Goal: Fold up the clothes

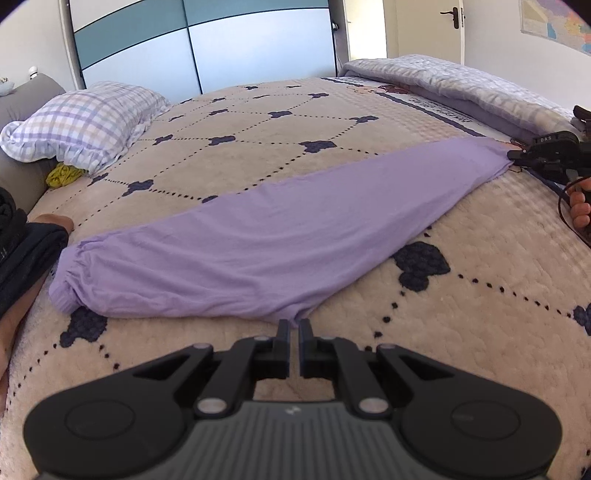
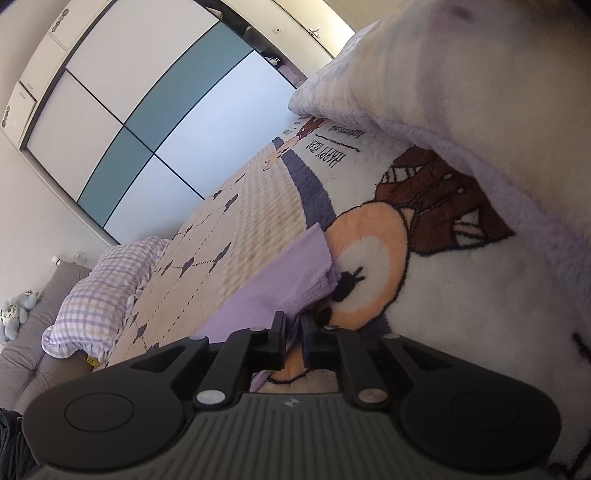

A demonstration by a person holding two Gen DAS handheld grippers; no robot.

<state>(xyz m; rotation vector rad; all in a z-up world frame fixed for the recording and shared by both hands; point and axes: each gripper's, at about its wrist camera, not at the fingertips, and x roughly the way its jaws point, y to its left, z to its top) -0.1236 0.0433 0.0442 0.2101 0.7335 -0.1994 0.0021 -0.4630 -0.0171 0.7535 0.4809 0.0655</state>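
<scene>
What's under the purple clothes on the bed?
The purple clothes lie flat on the beige blanket with dark clover shapes. The blanket shows all around them; whatever part of the pattern sits beneath is covered. Both tools pinch its edges.

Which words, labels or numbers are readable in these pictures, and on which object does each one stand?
"HAPPY BEAR": upside down on the cream plush bed blanket.
Smaller script line beside it: too blurred to read.
"DAS": on the black right claw.
Wall map: print too small to read.

Home bedroom: bed (image 1: 480, 332), checked pillow (image 1: 85, 125), sliding wardrobe (image 1: 199, 44).
</scene>
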